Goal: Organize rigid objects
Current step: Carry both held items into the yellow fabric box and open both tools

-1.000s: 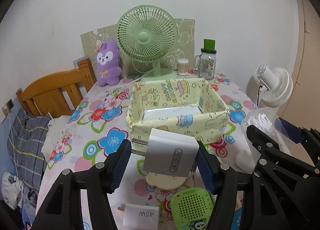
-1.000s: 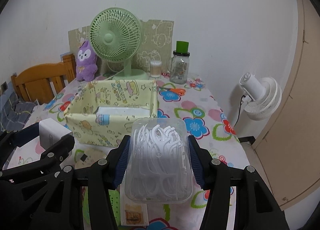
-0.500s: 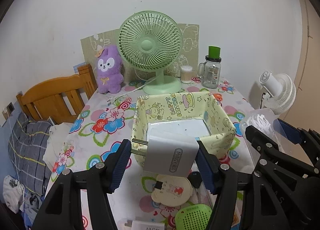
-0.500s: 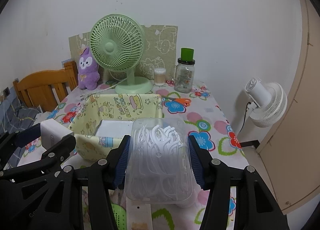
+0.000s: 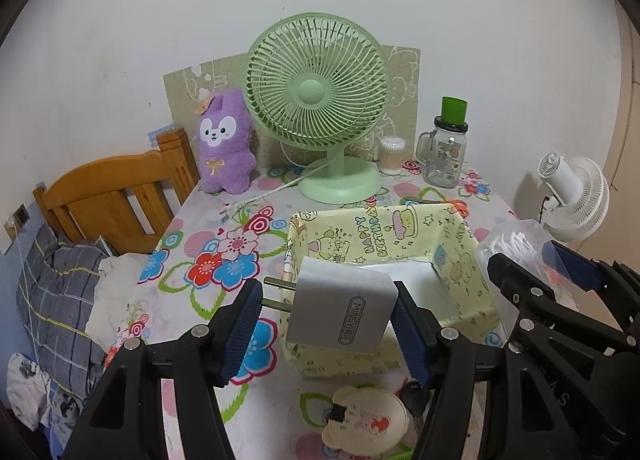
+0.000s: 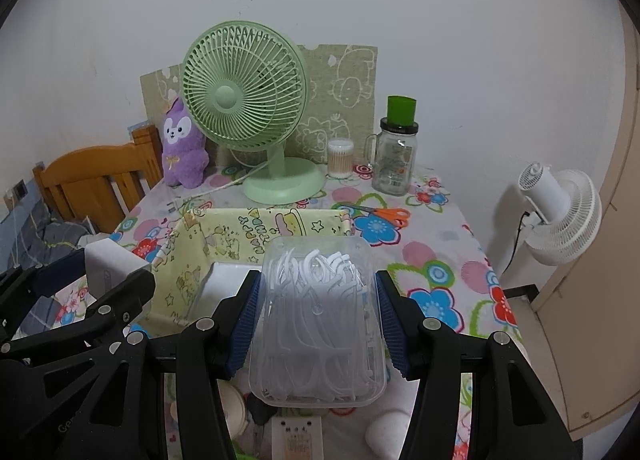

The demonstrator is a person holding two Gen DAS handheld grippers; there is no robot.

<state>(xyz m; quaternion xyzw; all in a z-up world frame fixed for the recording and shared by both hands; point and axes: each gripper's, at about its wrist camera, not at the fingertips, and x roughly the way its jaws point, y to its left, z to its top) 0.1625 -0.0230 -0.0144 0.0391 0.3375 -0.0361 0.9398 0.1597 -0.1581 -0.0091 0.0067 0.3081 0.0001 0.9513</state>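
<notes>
Between left tool (image 5: 328, 324) pads, charger (image 5: 344, 310).

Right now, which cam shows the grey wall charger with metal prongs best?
Left wrist view: the grey wall charger sits centred in the left gripper, its label and prongs visible. The right wrist view shows only a white corner of it at the left edge, partly hidden by that gripper.

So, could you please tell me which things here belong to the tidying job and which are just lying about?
In the job:
- charger, in the left gripper
- floss pick box, in the right gripper
- yellow bin

Lying about:
- green fan
- purple plush
- jar
- scissors
- white fan
</notes>
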